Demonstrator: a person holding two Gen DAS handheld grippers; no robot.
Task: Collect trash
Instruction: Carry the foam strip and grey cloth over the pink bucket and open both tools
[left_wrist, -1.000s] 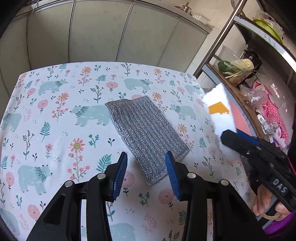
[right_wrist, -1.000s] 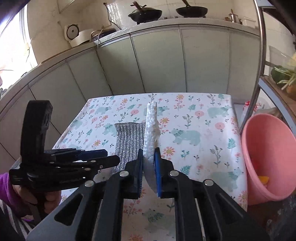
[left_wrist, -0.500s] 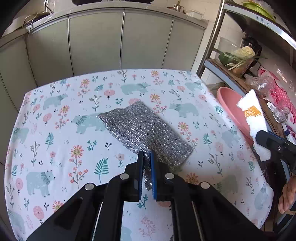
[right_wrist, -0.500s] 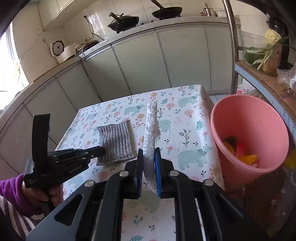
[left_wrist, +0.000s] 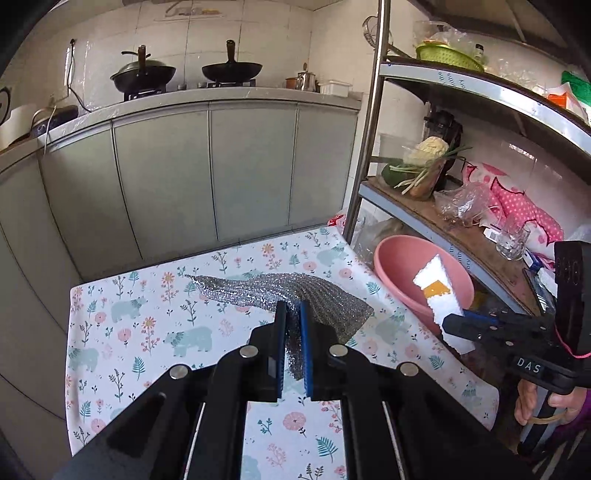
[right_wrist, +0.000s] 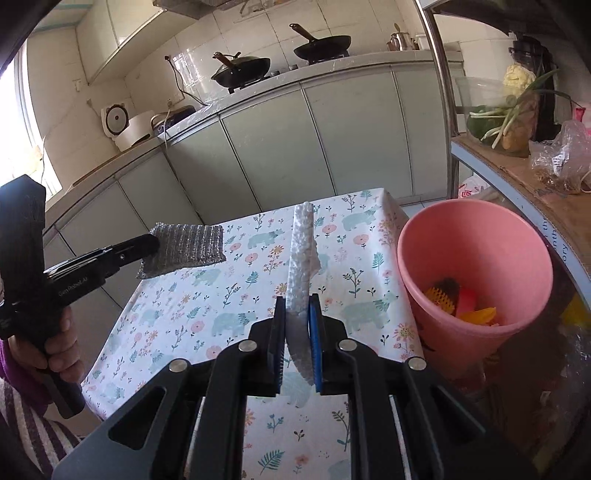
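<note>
Left gripper (left_wrist: 291, 325) clamps the cloth (left_wrist: 258, 290), right gripper (right_wrist: 297, 321) clamps the foam (right_wrist: 301, 254); bin (right_wrist: 476, 218) part-filled; both drops remain.

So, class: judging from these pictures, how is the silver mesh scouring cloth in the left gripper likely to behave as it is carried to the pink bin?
Probably floppy: the silver mesh cloth sags and folds where the left gripper pinches it by one edge. Likely light, since that thin pinch holds it clear of the table. Its free end may swing or snag on the pink bin rim.
</note>
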